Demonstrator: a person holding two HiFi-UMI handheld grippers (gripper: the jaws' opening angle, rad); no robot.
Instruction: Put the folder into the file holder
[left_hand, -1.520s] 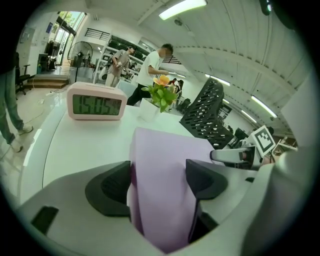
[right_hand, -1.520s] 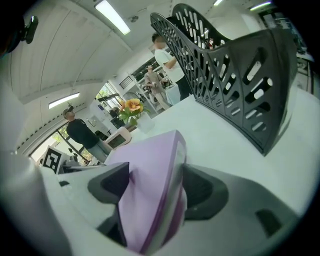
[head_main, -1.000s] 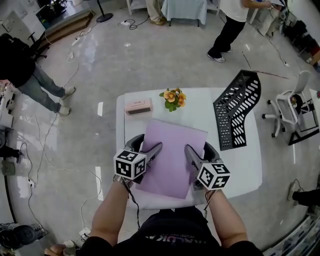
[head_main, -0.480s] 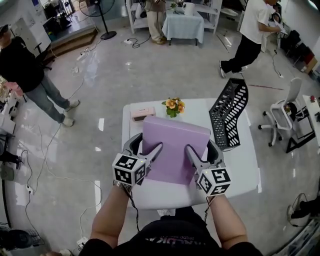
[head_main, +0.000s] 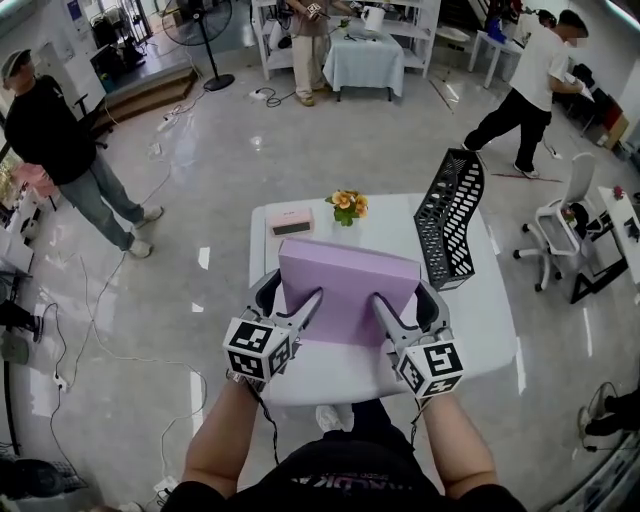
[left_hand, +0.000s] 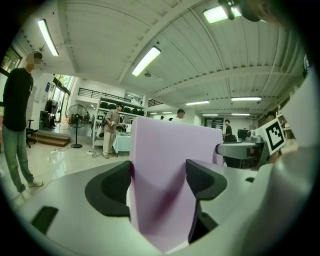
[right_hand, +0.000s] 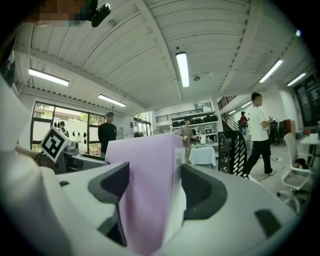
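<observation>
left gripper (head_main: 305, 305): forearm stretched forward, jaws clamped on the folder's (head_main: 348, 290) left edge | right gripper (head_main: 385, 308): mirrored, jaws pinching the right edge | folder: flat, matte lilac rectangle, held tilted up over the white table (head_main: 480, 335) | file holder (head_main: 448, 225): black perforated mesh, wavy outline, upright at table's right, apart from folder

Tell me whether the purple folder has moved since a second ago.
Yes. The folder lay flat on the white table; now it is tilted up, its far edge raised, nearer the pink box in the head view.
</observation>
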